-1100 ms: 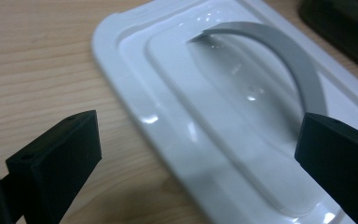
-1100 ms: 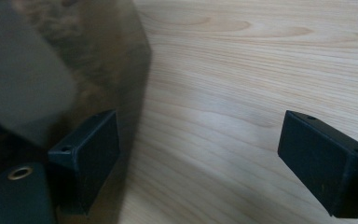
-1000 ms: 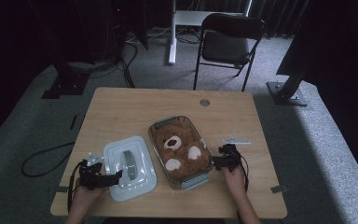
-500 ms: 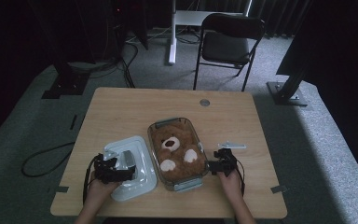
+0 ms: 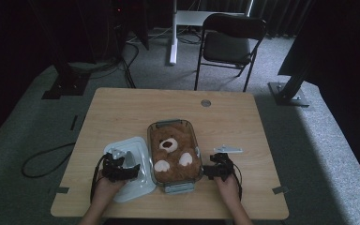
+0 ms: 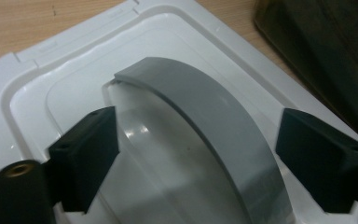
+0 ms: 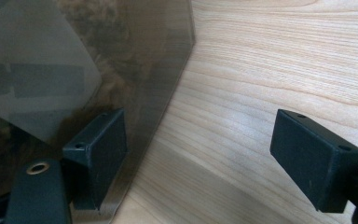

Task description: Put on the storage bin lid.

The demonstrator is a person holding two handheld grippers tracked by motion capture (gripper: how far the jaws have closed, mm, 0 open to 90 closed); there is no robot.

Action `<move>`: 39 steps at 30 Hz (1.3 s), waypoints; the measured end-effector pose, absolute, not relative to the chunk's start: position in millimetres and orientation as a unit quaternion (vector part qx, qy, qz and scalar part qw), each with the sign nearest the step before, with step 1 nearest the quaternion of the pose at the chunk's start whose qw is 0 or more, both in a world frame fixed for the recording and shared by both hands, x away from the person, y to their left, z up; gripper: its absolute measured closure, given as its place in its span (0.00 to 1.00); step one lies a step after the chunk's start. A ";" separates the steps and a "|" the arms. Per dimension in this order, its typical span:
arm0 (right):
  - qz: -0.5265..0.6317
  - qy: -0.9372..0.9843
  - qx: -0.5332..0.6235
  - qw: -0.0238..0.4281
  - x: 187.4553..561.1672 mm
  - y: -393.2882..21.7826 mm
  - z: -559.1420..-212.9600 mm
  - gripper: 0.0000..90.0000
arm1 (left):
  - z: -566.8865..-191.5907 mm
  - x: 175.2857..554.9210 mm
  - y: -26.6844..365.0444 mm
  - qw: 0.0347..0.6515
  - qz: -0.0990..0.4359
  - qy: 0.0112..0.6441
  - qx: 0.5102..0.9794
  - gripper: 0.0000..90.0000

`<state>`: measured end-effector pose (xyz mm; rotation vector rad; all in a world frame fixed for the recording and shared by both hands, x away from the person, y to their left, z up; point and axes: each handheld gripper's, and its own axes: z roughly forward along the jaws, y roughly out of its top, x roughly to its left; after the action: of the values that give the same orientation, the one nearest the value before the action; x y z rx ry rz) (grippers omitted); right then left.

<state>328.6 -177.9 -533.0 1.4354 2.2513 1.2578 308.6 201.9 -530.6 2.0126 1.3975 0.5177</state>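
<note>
A glass container (image 5: 171, 123) with a brown teddy bear (image 5: 173, 150) in it stands mid-table. Its white lid (image 5: 133, 145) lies flat to the left, grey arched handle (image 5: 130, 159) up. My left gripper (image 5: 130, 172) hovers over the lid. In the left gripper view the handle (image 6: 205, 107) runs between the jaws of my left gripper (image 6: 205, 158); they have just been closing, and gaps remain at both pads. My right gripper (image 5: 206, 171) is at the container's right side. Its jaws (image 7: 200, 158) have closed slightly, open, straddling the glass wall (image 7: 144, 70).
A small grey metal piece (image 5: 228, 149) lies on the wooden table (image 5: 122, 108) just beyond the right hand. A round grommet (image 5: 206, 102) sits near the far edge. A dark chair (image 5: 232, 42) stands behind the table; a cable (image 5: 42, 159) loops on the floor at left.
The left hand has slid right from the lid's edge to over its handle. The right hand has moved left and nearer, up against the container's side.
</note>
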 end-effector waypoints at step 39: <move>0.439 0.769 0.454 0.096 318.4 -154.8 -533.0 0.20 | -438.5 267.4 267.1 0.456 0.237 0.524 0.679 0.76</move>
<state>318.4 -154.8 -533.0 1.3447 2.2799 1.3007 267.4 267.1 -438.5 1.6750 1.2935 0.5843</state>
